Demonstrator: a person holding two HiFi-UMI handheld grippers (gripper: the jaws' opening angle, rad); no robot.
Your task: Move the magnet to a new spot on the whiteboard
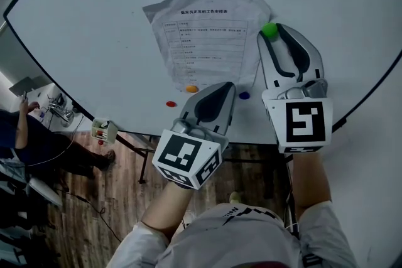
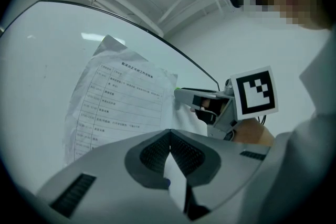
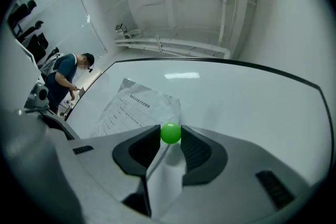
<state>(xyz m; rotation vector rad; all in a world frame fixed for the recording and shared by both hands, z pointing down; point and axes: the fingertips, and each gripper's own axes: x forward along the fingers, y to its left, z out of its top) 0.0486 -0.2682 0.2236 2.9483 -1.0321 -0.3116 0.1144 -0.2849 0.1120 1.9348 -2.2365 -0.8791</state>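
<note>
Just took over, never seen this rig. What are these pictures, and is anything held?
No robot arm: a person holds a two-jaw gripper in each hand. The head view looks down from the person's head; the other two ride on the grippers, looking along their jaws. Ahead: a whiteboard with a printed sheet; near its lower edge, an orange magnet, a red magnet and a blue magnet. The right gripper is closed on the green magnet at the sheet's top right corner. The left gripper is shut, empty.

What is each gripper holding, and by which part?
Right gripper pinches the green magnet by its sides, at the jaw tips; left gripper holds nothing.
</note>
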